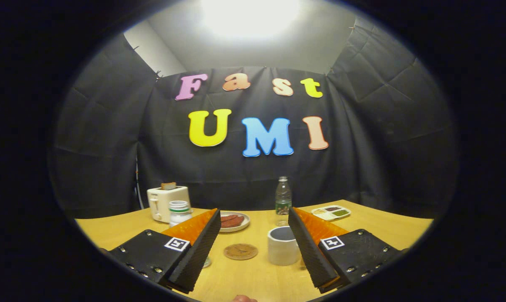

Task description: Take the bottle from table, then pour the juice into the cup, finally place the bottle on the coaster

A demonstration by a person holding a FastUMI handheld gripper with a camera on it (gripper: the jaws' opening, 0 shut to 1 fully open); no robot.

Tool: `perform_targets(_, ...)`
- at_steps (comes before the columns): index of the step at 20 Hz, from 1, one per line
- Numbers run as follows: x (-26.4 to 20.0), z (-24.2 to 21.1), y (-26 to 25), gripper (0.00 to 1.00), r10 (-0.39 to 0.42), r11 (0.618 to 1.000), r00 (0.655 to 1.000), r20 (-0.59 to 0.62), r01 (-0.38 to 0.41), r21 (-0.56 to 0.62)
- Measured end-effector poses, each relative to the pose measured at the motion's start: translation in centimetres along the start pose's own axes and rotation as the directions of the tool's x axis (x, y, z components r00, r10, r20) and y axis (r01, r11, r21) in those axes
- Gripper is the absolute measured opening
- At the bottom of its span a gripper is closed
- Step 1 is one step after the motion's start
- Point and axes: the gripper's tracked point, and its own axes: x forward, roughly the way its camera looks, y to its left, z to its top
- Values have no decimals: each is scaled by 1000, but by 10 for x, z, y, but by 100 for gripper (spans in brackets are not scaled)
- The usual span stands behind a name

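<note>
1. Nearest thing is the tongs (253,226), spread wide with nothing between the two fingers (194,251) but bare worktop (253,277). There's a tiny bit of someone's finger (243,298) poking in at the near edge too.
2. Between the fingers, just ahead, sit a round brown coaster (241,251) and a pale cup (282,245). The cup's on the right, nearly up against the right finger; the coaster's beside it on the left, not touching.
3. The bottle (283,200) is farther back, upright, clear plastic with a green label, standing past the cup near the far edge of the worktop. Well clear of the tongs.
4. Left of that, a plate (234,221) with a couple of reddish-brown slices on it, partly tucked behind the left fingertip.
5. Farther left there's a white jar (179,212) with a green band, peeking up over the left finger, and behind it a white toaster (167,202) with toast sticking out the top.
6. Off to the right, beyond the right finger, a small divided tray (330,213) with dark and green stuff in it. Can't tell what exactly.
</note>
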Motion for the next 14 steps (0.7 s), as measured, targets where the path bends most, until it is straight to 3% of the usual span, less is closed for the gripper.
perform_targets(4, 0, -17, 64, 98, 92, 994, 996, -16, -93, -61)
perform_targets(6, 8, -33, 74, 98, 73, 992, 996, -44, -78, -103)
perform_targets(14, 59, -69, 84, 98, 41, 996, 993, -110, -49, -80)
